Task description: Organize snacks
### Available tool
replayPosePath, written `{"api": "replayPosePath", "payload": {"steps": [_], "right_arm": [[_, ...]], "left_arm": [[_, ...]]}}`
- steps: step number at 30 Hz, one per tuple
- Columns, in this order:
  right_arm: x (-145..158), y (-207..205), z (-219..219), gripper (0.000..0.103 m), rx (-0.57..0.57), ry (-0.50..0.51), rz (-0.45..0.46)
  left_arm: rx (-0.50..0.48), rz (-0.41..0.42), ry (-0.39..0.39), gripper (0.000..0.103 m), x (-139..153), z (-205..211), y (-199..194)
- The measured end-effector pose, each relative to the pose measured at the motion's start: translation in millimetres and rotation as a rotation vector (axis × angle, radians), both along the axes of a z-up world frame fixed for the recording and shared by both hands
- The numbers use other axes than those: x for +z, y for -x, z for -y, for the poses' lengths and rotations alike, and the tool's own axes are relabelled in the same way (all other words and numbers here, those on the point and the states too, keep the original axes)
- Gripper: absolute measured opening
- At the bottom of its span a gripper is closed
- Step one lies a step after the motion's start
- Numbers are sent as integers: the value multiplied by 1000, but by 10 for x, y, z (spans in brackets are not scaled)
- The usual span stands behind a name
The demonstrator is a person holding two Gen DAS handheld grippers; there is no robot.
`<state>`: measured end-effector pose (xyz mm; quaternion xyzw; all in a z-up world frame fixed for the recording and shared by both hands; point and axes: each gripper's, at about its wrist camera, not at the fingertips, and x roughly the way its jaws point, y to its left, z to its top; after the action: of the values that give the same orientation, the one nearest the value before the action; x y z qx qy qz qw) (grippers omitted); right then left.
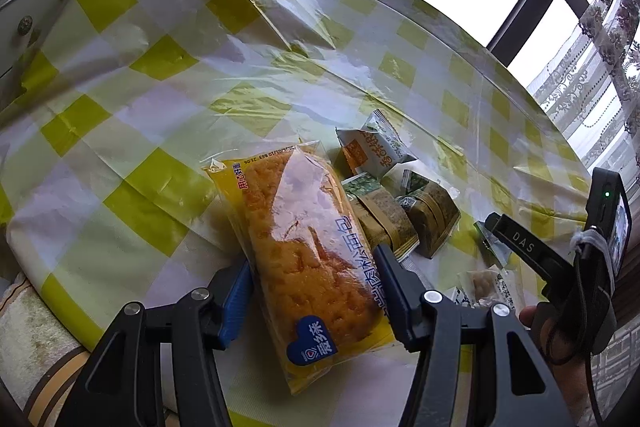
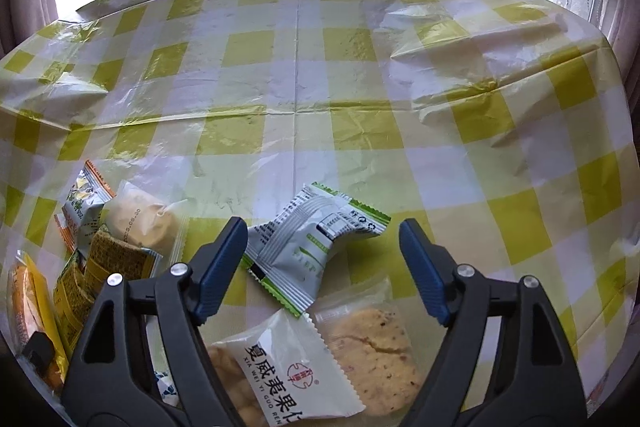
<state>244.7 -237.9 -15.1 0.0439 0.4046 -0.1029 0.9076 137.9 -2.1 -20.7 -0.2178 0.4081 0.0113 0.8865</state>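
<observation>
Between the left gripper's (image 1: 312, 291) closed fingers: yellow plastic-wrapped bread packet (image 1: 308, 255); right gripper (image 2: 322, 263) wide open, empty, above grey-green sachet (image 2: 308, 247) at 12 o'clock.

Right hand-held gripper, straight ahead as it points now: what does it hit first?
Probably the grey-white and green sachet, lying just ahead of the open right hand-held gripper, nearer its left finger. Beyond it, only checked tablecloth. Depth is unclear, so it might pass over the sachet.
</observation>
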Motion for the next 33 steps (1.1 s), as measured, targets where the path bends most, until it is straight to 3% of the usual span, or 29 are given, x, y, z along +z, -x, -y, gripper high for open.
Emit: {"api": "replayPosePath", "payload": {"steps": [2, 4, 15, 16, 18, 28, 33], "right_arm": [[-19, -45, 28, 80, -12, -17, -11], [-42, -87, 38, 71, -11, -12, -21], [22, -14, 0, 58, 26, -8, 41], [33, -5, -4, 47, 30, -8, 47], [69, 18, 1, 42, 37, -20, 66], [27, 40, -18, 44, 94, -42, 5], [-1, 129, -59, 61, 216, -97, -93]], "left_arm": [[-2, 1, -2, 58, 3, 7, -1], [-1, 3, -1, 58, 3, 4, -2], [-14, 14, 3, 58, -2, 11, -4], [-15, 14, 4, 58, -3, 10, -5], [-18, 17, 4, 58, -2, 10, -6], [-26, 16, 3, 58, -11, 17, -14], [-27, 16, 1, 58, -20, 26, -12]]}}
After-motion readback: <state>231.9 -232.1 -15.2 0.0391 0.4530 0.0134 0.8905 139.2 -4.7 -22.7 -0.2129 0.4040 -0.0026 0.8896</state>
